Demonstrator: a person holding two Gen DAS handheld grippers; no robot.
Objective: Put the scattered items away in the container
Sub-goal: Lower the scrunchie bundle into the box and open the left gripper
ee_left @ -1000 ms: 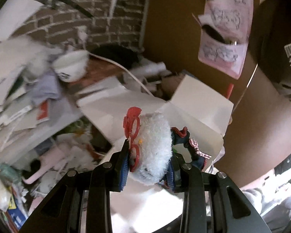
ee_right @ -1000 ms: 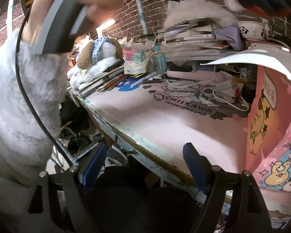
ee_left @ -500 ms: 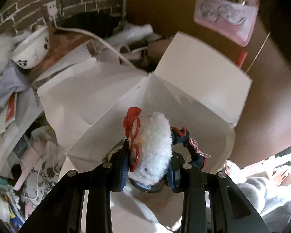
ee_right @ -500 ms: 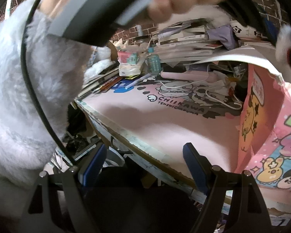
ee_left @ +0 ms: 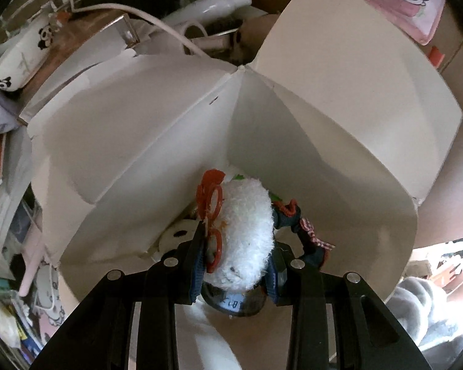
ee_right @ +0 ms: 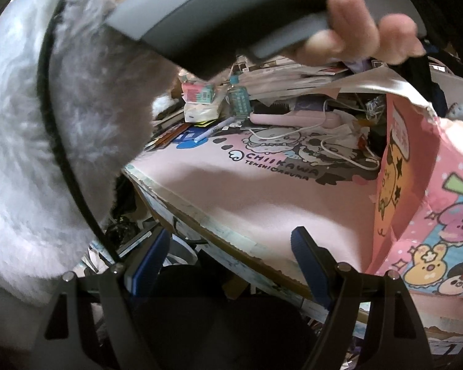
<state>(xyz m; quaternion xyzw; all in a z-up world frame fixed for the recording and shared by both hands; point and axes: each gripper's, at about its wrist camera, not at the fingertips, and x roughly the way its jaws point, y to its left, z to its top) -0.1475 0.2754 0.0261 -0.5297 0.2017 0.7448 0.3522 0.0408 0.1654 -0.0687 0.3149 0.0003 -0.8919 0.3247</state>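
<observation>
Because the plush toy (ee_left: 247,234) belongs in the box (ee_left: 339,92), the left gripper (ee_left: 236,265) clamps it above the open flaps; the right gripper (ee_right: 228,262), jaws wide and empty, waits off the tabletop (ee_right: 262,197) edge.

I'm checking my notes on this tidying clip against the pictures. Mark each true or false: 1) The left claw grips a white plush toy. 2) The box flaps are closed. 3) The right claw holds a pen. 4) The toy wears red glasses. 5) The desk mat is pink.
1) True: the left claw is shut on the white plush toy.
2) False: the box has its white flaps spread open, and the toy hangs over the opening.
3) False: the right claw is open, with nothing between its fingers.
4) True: red glasses sit on the toy.
5) True: the desk mat is pink with cartoon print.
</observation>
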